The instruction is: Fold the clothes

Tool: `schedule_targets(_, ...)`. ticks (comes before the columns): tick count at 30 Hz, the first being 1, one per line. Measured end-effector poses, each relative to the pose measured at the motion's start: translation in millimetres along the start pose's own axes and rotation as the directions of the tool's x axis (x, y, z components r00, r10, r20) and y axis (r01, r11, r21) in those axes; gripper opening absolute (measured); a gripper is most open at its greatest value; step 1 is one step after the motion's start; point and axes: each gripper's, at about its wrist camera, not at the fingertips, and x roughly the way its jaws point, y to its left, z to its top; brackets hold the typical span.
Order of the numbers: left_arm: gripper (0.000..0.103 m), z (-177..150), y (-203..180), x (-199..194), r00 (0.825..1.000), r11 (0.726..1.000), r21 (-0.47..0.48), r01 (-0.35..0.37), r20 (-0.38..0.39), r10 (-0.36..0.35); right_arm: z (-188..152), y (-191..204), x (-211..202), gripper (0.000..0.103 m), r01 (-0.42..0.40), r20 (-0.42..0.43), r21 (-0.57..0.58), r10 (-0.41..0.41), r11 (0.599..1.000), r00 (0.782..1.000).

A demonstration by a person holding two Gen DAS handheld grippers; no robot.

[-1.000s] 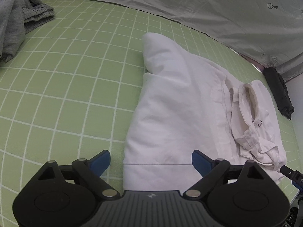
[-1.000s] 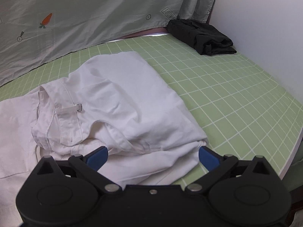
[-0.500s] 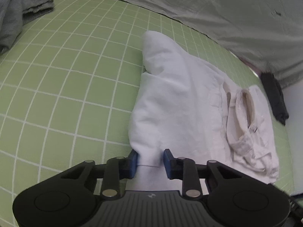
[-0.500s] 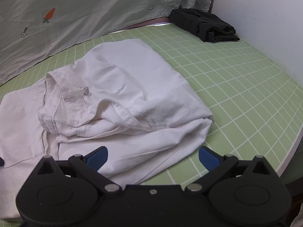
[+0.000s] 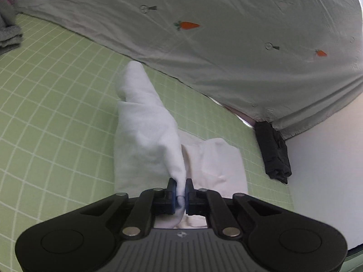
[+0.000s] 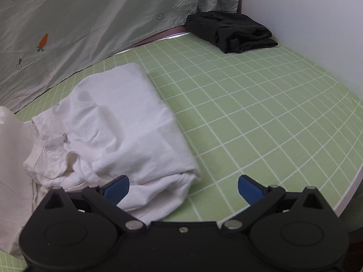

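The left tool (image 5: pixel 180 191) is pinching a raised fold of the white garment (image 5: pixel 145 133) lying mid-frame on the green grid tabletop (image 5: pixel 56 113), while the right tool (image 6: pixel 183 187) is hovering spread apart at its lower edge.

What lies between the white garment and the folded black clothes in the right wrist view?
Only bare green grid mat lies between the white garment and the black clothes, shown in the right wrist view.
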Motion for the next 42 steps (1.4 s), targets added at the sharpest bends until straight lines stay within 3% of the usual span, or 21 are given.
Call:
schedule_targets(4,0.007,-8,-63,34,0.999,0.996,0.079,0.031,-0.033,-0.029,13,-41,4,0.103,-0.003,0.006,0.017,0.003,1.000,1.000)
schedule_targets(8,0.007,-30,-110,92,0.994,0.994,0.113,0.009,-0.106,0.003,19,-85,13,0.103,-0.002,-0.007,0.021,0.002,1.000,1.000)
schedule_targets(10,0.008,-45,-115,124,0.986,0.997,0.064,-0.035,-0.158,0.045,20,-106,17,0.103,0.008,-0.017,0.021,-0.007,1.000,1.000)
schedule_targets(12,0.008,-60,-103,154,0.971,0.994,-0.055,-0.092,-0.226,0.077,21,-124,21,0.103,0.013,-0.025,0.027,-0.012,1.000,1.000)
schedule_targets(15,0.010,-65,-77,172,0.965,0.963,-0.247,-0.109,-0.257,0.044,26,-145,28,0.103,0.022,-0.034,0.024,-0.021,0.999,0.999)
schedule_targets(19,0.015,-59,-73,167,0.966,0.954,-0.287,-0.089,-0.260,0.012,38,-158,40,0.103,0.016,-0.039,0.016,-0.015,1.000,0.999)
schedule_targets(21,0.025,-59,-79,163,0.971,0.951,-0.297,-0.080,-0.241,0.006,47,-153,47,0.103,-0.006,-0.037,-0.004,0.006,1.000,0.999)
schedule_targets(23,0.052,-57,-89,151,0.980,0.948,-0.315,-0.033,-0.199,-0.032,55,-146,51,0.103,-0.032,-0.030,-0.030,0.032,0.999,0.999)
schedule_targets(24,0.073,-55,-97,145,0.983,0.952,-0.305,-0.006,-0.177,-0.051,59,-142,52,0.103,-0.049,-0.024,-0.046,0.048,0.998,0.999)
schedule_targets(25,0.084,-53,-105,138,0.985,0.957,-0.289,0.022,-0.155,-0.070,63,-135,53,0.103,-0.065,-0.018,-0.059,0.064,0.996,0.998)
schedule_targets(29,0.087,-41,-130,103,0.996,0.991,-0.132,-0.002,-0.089,-0.010,76,-108,60,0.103,-0.140,-0.005,-0.099,0.140,0.985,0.990)
schedule_targets(34,0.091,-30,-106,54,0.996,0.983,-0.162,-0.083,0.028,0.089,82,-60,74,0.103,-0.231,0.001,-0.173,0.235,0.957,0.972)
schedule_targets(36,0.091,-28,-89,42,0.985,0.972,-0.179,-0.154,0.048,0.165,85,-39,78,0.103,-0.267,-0.003,-0.198,0.271,0.943,0.962)
schedule_targets(39,0.091,-22,-65,44,0.947,0.936,-0.153,-0.316,0.007,0.320,86,-8,87,0.103,-0.325,-0.029,-0.213,0.326,0.921,0.945)
schedule_targets(42,0.091,-20,-46,54,0.924,0.917,-0.116,-0.381,-0.052,0.378,84,19,99,0.102,-0.404,-0.100,-0.199,0.391,0.893,0.915)
